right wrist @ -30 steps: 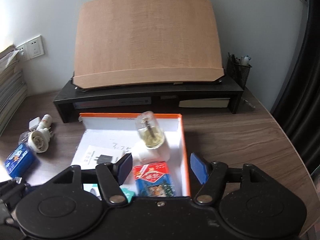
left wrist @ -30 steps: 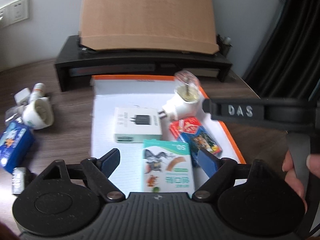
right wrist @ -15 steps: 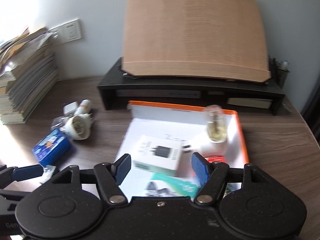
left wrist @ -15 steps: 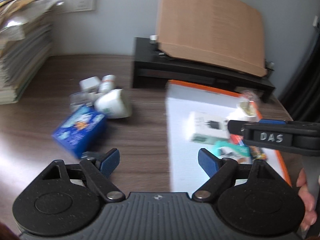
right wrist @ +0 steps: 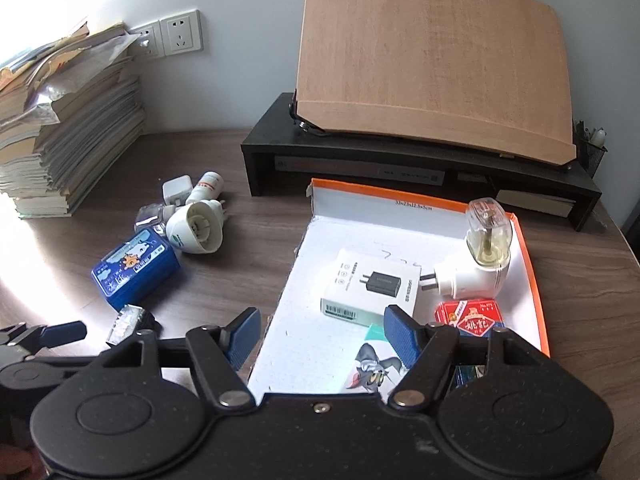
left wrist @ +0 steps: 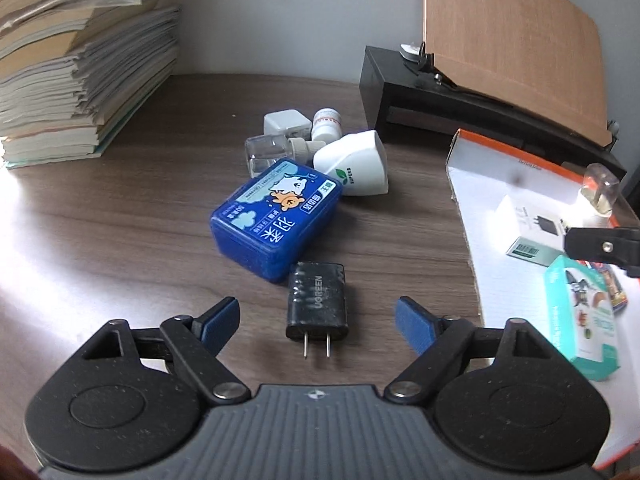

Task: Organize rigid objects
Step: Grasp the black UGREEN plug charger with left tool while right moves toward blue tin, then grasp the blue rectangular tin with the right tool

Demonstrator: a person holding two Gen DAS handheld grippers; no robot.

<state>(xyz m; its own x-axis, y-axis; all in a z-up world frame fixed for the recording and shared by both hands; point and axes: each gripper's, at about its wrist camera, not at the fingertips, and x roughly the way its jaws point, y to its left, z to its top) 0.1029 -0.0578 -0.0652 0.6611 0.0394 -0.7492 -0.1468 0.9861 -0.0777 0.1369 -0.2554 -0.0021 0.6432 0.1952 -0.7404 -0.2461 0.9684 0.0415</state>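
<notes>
My left gripper is open, its jaws on either side of a black plug charger lying on the desk, prongs toward me. Behind it lie a blue box, a white plug-in device, a clear bottle, a white adapter and a small white bottle. My right gripper is open and empty over the near left edge of the orange-rimmed box, which holds a white charger carton, a plug-in vaporizer, red playing cards and a cartoon box.
A stack of books stands at the left by the wall sockets. A black monitor riser with a wooden board on it runs along the back. A mesh pen holder stands at its right end.
My left gripper has swung left from over the orange-rimmed box to the loose items, now straddling the black charger. My right gripper has pulled back and turned left, still open.
</notes>
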